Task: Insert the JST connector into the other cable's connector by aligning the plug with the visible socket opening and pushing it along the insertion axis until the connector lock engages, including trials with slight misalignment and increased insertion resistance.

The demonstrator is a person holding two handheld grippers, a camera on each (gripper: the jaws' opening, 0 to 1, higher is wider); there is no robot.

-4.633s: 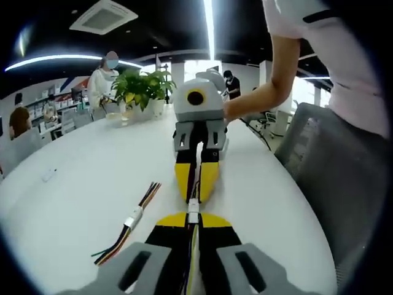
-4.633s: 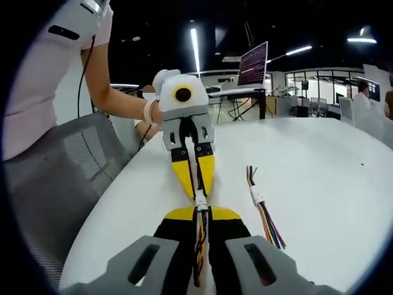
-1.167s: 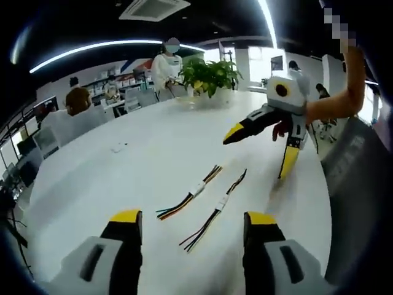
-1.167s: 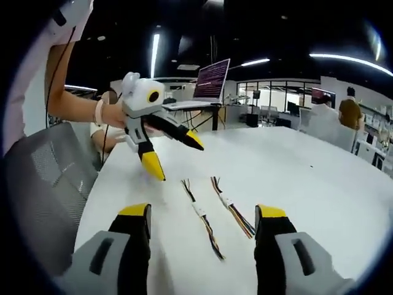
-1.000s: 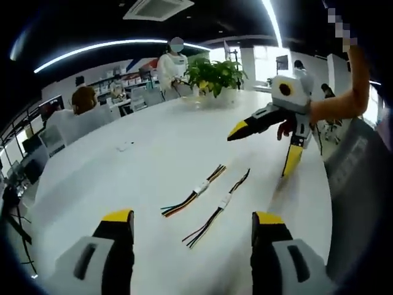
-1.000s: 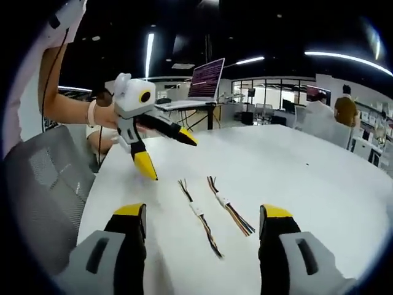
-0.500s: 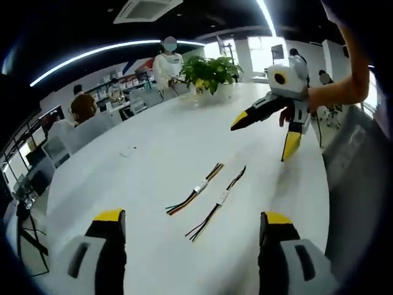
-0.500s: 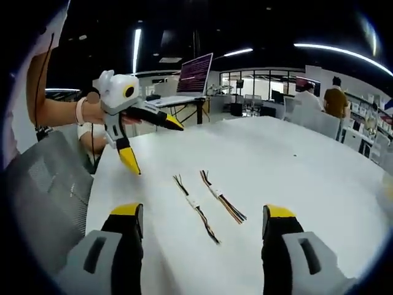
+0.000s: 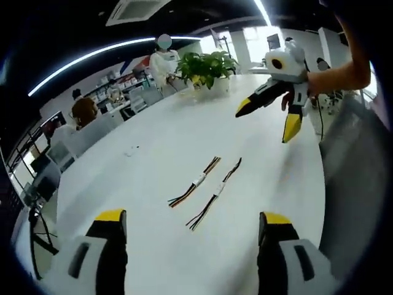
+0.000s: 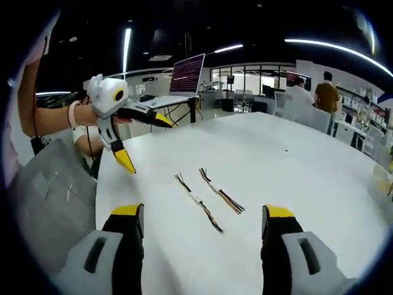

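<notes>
Left gripper view: the left gripper [image 9: 187, 246] is held above a white table [image 9: 147, 141], its yellow-tipped jaws spread wide and holding nothing. Two cable assemblies lie side by side on the table between and beyond the jaws, close but not touching. The striped cable [image 9: 194, 182] and the darker cable [image 9: 215, 195] each carry a small white JST connector near mid-length. Their long axes run roughly parallel, slanting from lower left to upper right in this view, with loose wire ends fanned at the lower-left ends. The right gripper [image 9: 270, 117] hangs above the table's far right edge, jaws wide apart and empty. A potted plant [image 9: 206, 66] stands at the far end.

Right gripper view: the right gripper [image 10: 202, 243] is likewise wide and empty; both cables [image 10: 209, 196] slant from upper left to lower right. The left gripper [image 10: 138, 138] hovers at upper left, jaws splayed.
</notes>
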